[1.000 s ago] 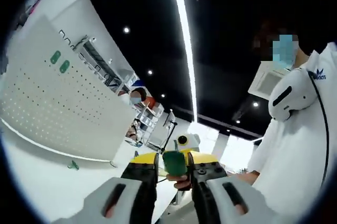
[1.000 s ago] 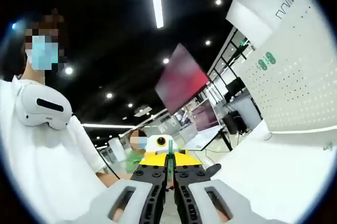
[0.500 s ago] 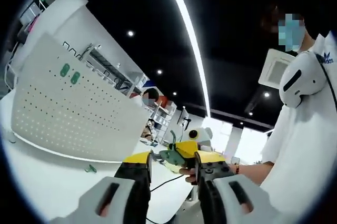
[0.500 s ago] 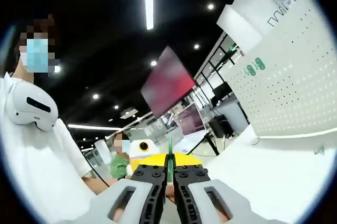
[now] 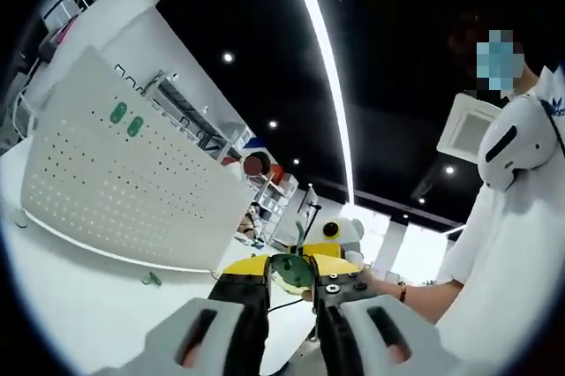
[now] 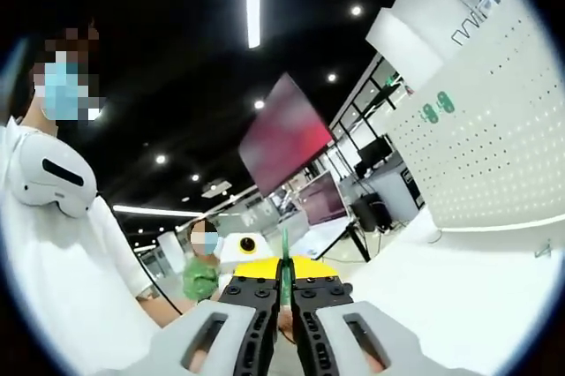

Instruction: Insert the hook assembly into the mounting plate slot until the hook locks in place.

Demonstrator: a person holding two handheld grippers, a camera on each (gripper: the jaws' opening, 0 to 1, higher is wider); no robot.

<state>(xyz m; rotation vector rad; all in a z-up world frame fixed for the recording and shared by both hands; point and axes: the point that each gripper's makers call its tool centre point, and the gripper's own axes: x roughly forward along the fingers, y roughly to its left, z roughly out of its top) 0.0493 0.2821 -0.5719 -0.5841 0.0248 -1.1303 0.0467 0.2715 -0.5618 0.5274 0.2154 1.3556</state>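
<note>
On the left stands a white pegboard on the bench, with two green hooks up on it. The left gripper is clenched on a green plate. The right gripper grasps the same plate edge-on.

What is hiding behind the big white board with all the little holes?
Behind the white perforated pegboard rise a tall white panel and grey metal shelving. The board covers their lower parts, so what stands directly behind it cannot be seen. Two green oval tags sit on its front.
</note>
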